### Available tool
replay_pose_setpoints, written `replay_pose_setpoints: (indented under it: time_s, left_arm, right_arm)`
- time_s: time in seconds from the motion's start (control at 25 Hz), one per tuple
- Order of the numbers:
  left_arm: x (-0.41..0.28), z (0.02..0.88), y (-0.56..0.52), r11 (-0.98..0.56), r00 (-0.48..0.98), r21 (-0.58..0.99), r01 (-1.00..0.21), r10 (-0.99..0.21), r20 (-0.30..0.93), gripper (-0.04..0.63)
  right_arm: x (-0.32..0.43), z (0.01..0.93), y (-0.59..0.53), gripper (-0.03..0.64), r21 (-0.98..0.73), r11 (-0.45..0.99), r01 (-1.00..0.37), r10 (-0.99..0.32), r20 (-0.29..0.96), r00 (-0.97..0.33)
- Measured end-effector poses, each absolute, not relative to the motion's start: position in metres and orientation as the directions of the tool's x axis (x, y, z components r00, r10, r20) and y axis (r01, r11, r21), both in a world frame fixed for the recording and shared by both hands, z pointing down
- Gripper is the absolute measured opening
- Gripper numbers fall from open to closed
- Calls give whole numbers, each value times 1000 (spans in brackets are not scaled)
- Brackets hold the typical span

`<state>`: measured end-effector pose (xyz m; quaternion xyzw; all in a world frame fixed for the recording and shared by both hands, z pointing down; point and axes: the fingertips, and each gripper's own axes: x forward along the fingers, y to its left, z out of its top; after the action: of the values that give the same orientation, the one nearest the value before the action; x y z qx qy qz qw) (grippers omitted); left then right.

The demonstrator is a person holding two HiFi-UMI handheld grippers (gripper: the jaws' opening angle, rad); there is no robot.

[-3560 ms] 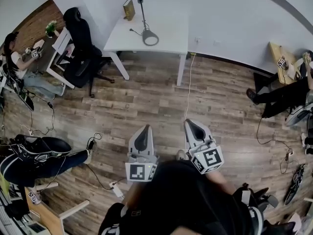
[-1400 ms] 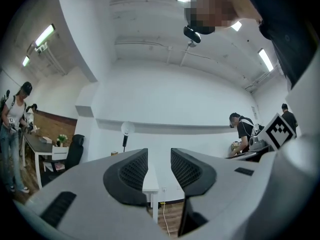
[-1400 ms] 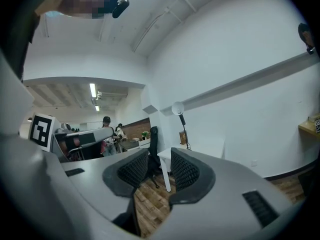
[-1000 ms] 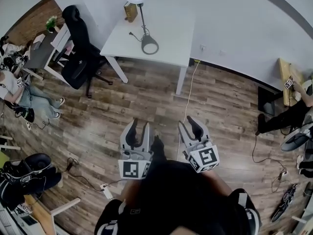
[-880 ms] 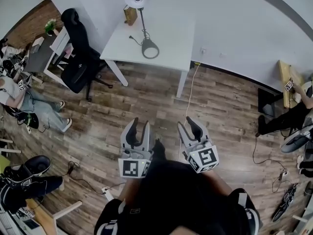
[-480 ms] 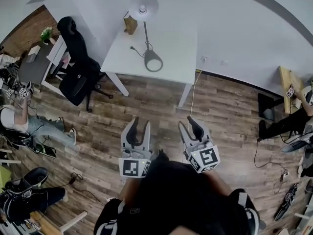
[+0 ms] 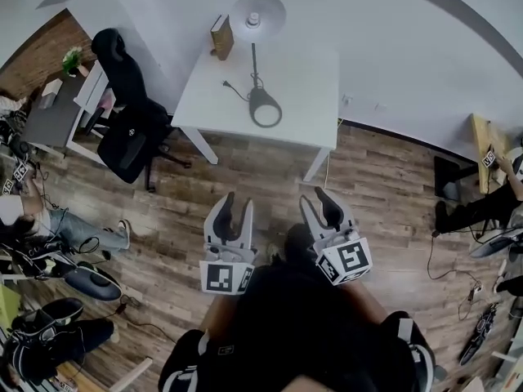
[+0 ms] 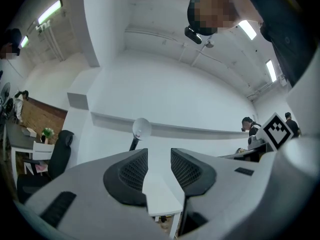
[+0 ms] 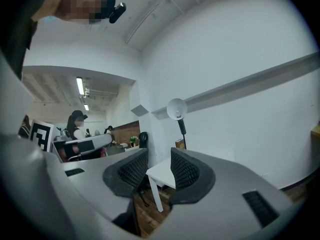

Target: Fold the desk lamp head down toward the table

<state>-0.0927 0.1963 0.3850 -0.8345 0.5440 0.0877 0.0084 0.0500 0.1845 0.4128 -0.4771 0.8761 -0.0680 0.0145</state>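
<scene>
Closer now, the desk lamp (image 7: 255, 65) stands upright, head (image 7: 257, 15) on top.

White table (image 7: 309, 78), white lamp head (image 7: 258, 13), black office chair (image 7: 122, 70), brown wood-plank floor (image 7: 384, 194)

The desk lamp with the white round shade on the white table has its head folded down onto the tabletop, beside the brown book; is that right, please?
Not quite: the head view shows the desk lamp's white round shade raised on its upright black stem, not folded down. It does stand on the white table beside the brown book.
</scene>
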Motion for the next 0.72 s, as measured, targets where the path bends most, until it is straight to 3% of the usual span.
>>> replay_pose_setpoints:
  time_s: [0.72]
  left_arm:
    - [-111,384,70,-377,364,66,-924,-919,-155,143]
  right_arm:
    - [40,402,47,141,-135,549,-825,-833,-5,-554]
